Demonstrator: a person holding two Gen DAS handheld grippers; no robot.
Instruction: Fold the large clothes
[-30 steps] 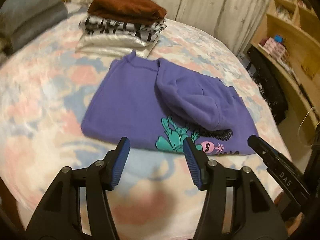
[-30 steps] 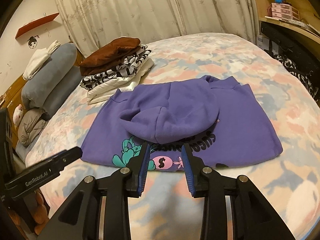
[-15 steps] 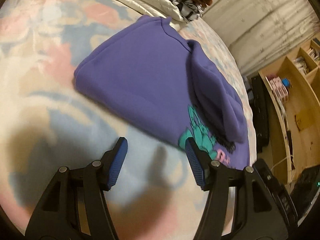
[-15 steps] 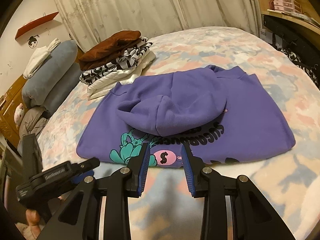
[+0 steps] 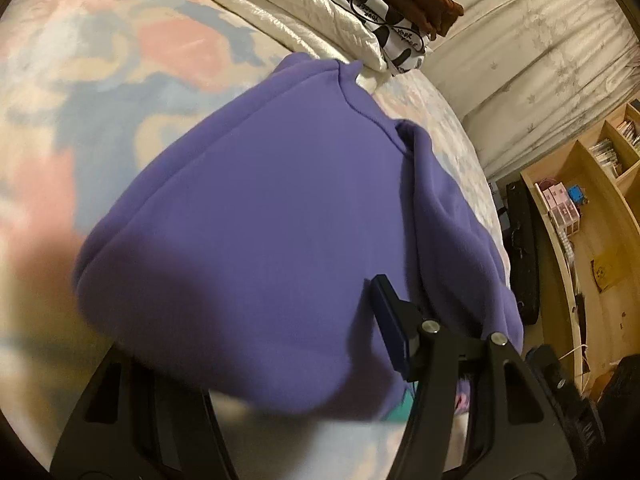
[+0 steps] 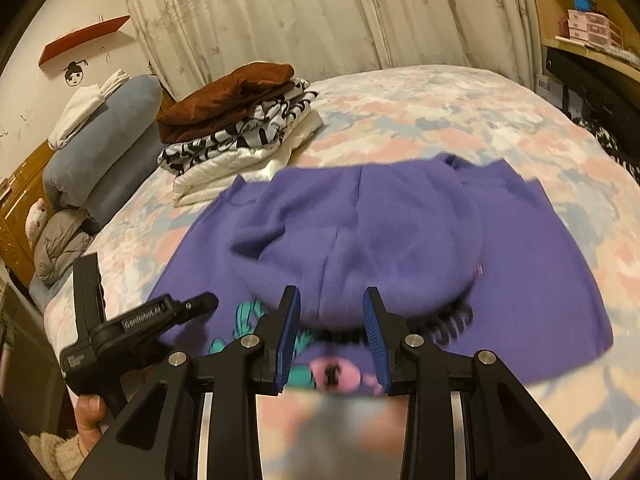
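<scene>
In the left wrist view the bed with its pastel blotched cover fills the 9 to 12 o'clock side. The purple hoodie lies folded at the centre, its near hem draped over the left tongs: one blue-padded finger shows above the cloth at 5 o'clock, the other is hidden beneath it at 7 o'clock, so the fingers stand wide with the hem between them, not pinched. A stack of folded clothes sits at 12 o'clock, just beyond the hoodie's collar. Wooden shelves stand at 3 o'clock.

In the right wrist view pillows lie at 9 o'clock and the left tongs reach the hoodie's corner at 8 o'clock. The hoodie lies flat at the centre, hood folded over its printed front. The right tongs hover at 6 o'clock over the near hem, narrowly parted, gripping nothing. Curtains hang at 12 o'clock.
</scene>
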